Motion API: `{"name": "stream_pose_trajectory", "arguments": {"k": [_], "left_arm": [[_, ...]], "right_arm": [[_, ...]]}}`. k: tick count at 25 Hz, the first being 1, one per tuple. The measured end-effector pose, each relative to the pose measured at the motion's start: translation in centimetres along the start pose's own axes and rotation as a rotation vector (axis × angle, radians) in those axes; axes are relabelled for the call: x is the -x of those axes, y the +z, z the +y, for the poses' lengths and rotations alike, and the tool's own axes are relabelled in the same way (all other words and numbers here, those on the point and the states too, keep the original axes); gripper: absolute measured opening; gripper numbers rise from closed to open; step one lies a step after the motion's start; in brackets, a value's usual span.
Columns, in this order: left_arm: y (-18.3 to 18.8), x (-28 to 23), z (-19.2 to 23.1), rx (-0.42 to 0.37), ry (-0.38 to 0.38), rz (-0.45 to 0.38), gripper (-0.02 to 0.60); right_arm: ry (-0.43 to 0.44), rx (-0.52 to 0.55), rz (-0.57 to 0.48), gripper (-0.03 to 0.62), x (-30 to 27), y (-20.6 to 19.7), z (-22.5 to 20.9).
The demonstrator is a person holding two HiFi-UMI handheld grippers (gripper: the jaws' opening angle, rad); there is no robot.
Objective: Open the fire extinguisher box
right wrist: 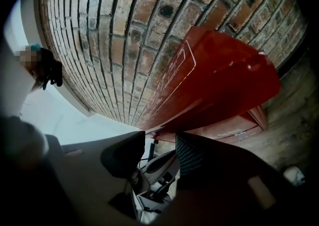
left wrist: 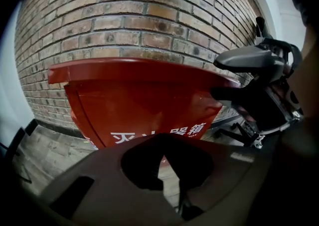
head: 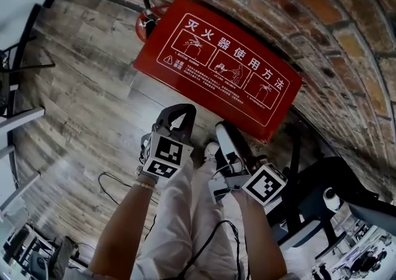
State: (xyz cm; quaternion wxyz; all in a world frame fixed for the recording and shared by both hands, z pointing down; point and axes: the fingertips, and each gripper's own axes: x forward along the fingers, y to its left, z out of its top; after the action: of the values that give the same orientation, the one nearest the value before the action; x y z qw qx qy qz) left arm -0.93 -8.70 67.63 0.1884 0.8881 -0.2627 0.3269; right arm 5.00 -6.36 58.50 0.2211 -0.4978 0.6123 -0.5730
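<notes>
At frame centre stands the red metal fire extinguisher box [head: 216,62] (brick wall [head: 322,19] behind); left tongs [head: 179,112] are pinched together and empty, right tongs [head: 221,130] wide.

- I see a brick wall [head: 346,38] curving along the top and right of the head view; its bricks are brown and reddish, with pale mortar
- under it lies a wooden floor [head: 80,99] of grey-brown planks
- a thin dark cable [head: 114,189] loops on that floor at lower left
- white furniture frames [head: 21,118] stand along the left edge
- a black stand [head: 334,177] sits low on the right, near the wall; I cannot tell what it is
</notes>
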Motion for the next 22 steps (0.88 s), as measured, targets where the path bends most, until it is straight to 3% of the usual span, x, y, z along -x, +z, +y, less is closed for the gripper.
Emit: {"name": "stream_pose_trajectory", "arguments": {"k": [22], "left_arm": [[-0.2, -0.7, -0.6, 0.010, 0.004, 0.004, -0.002]], "right_arm": [[0.025, 0.060, 0.054, 0.186, 0.6, -0.1, 1.6]]}}
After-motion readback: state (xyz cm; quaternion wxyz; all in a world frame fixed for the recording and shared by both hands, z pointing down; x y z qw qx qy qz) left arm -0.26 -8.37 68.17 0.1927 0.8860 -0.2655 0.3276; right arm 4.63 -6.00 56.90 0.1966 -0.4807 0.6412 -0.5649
